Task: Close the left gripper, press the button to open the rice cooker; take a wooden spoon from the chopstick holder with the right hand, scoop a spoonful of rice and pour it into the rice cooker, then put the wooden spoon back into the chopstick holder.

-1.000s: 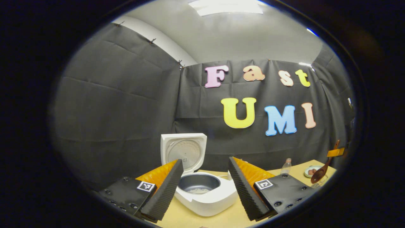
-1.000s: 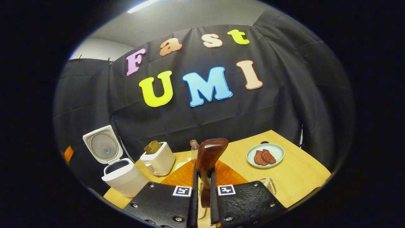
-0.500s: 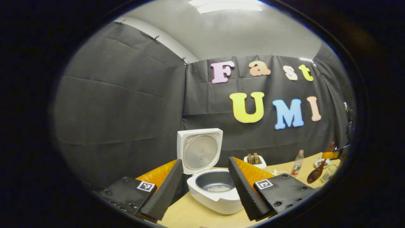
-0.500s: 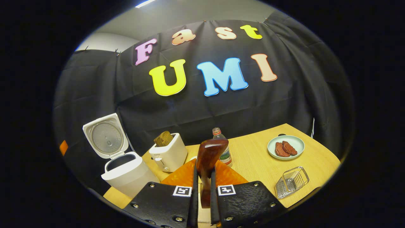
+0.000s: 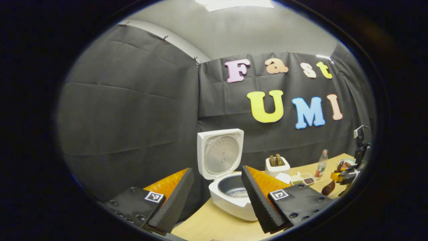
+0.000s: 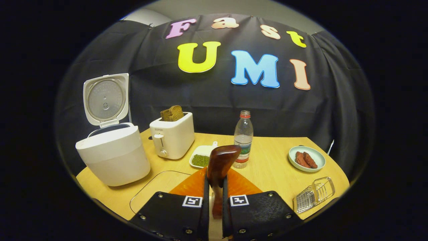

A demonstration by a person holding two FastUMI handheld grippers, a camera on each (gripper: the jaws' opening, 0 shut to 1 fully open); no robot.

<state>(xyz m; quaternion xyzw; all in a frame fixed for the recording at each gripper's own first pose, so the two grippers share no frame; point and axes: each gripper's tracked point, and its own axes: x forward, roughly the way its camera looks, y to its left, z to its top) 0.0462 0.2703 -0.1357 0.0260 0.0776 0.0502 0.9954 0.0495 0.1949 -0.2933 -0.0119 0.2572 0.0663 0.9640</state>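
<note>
Toaster (image 6: pixel 172 135) and bottle (image 6: pixel 243 139) stand beyond spoon-holding right tongs (image 6: pixel 215 204).

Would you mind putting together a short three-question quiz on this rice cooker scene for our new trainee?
1. True or false: the rice cooker has its lid standing open.
2. What is the right gripper shut on?
A. the bottle
B. the wooden spoon
C. the toaster
3. Fill in: in the right gripper view, the plate with meat pieces sits near the table's ____ edge.

Key
1. True; in the left gripper view the inner pot also shows a little rice at the bottom.
2. B; both fingers press on its handle, and the bowl points up.
3. Right.
</note>
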